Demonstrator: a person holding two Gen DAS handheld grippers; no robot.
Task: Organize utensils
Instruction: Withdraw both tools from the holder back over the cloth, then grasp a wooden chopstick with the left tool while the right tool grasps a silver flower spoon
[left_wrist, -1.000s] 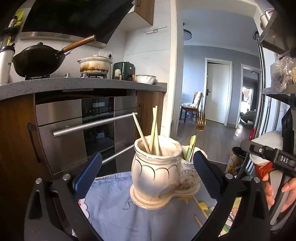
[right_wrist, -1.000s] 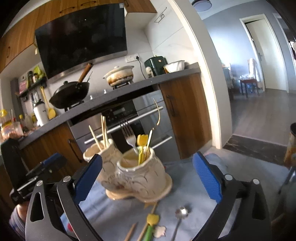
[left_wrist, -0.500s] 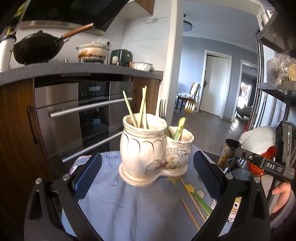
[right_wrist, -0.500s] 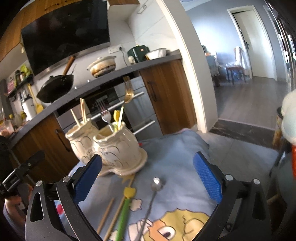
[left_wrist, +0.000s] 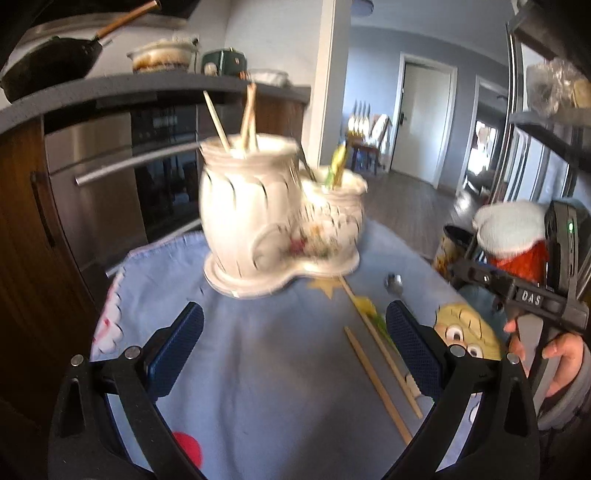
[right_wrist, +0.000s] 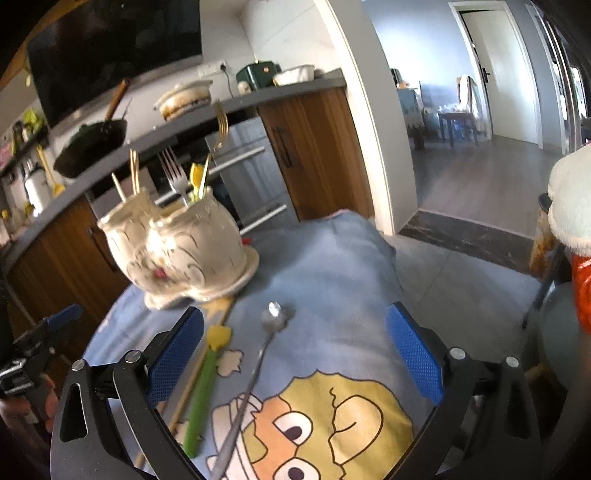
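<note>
A white ceramic two-pot utensil holder stands on a blue cartoon cloth. Its pots hold chopsticks, forks and a yellow-green utensil. On the cloth lie a metal spoon, a green utensil with a yellow end and loose wooden chopsticks. My left gripper is open and empty, short of the holder. My right gripper is open and empty, above the spoon's handle.
An oven and wooden cabinets stand behind the table, with a wok and a pot on the counter. A metal shelf rack stands at the right. The cloth's edge drops off toward an open doorway and floor.
Both grippers have drawn back from the holder and tilted down. More of the cloth now shows, with the spoon, green utensil and loose chopsticks coming into view.
</note>
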